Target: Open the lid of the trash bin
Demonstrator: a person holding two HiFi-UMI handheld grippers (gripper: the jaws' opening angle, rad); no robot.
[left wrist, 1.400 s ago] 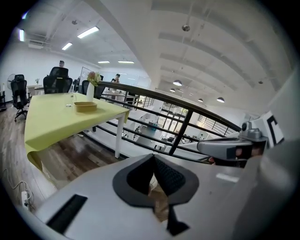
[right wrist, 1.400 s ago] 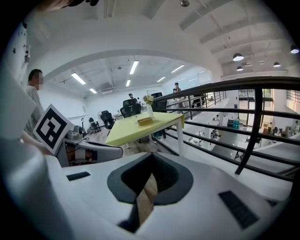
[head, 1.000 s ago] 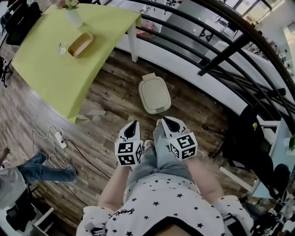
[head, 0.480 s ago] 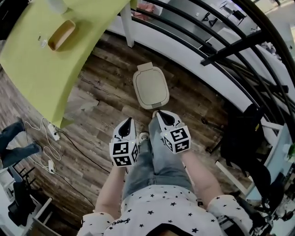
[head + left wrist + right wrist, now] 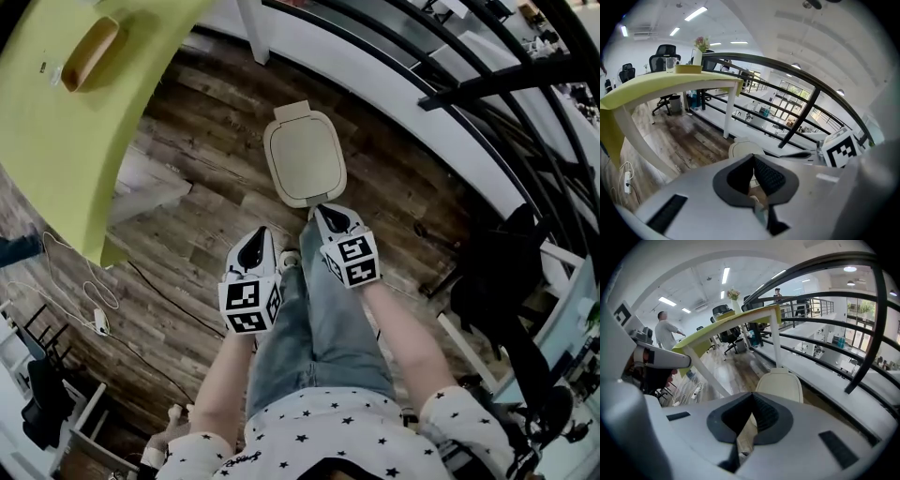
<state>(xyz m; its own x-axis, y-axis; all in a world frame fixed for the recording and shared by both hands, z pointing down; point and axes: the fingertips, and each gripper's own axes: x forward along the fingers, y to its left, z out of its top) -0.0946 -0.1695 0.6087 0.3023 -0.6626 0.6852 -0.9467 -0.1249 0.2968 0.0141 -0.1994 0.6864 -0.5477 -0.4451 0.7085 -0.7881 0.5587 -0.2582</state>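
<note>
The cream trash bin (image 5: 303, 157) stands on the wood floor with its lid down flat. It also shows ahead in the left gripper view as the bin (image 5: 743, 149) and in the right gripper view as the bin (image 5: 780, 383). My right gripper (image 5: 322, 209) is shut and empty, its tip just at the bin's near edge, above it. My left gripper (image 5: 260, 232) is also shut and empty, lower left of the bin and apart from it. In both gripper views the jaws meet at their tips with nothing between them.
A yellow-green table (image 5: 66, 131) with a wooden tray (image 5: 91, 53) stands left of the bin, its white leg (image 5: 251, 33) close behind. A black railing (image 5: 450, 94) runs behind and right. Cables and a power strip (image 5: 98, 322) lie on the floor. A person (image 5: 665, 331) stands far off.
The view has come closer to the bin, which now lies just in front of the grippers. The right gripper's tip has reached the bin's near edge. Both grippers stay shut.
</note>
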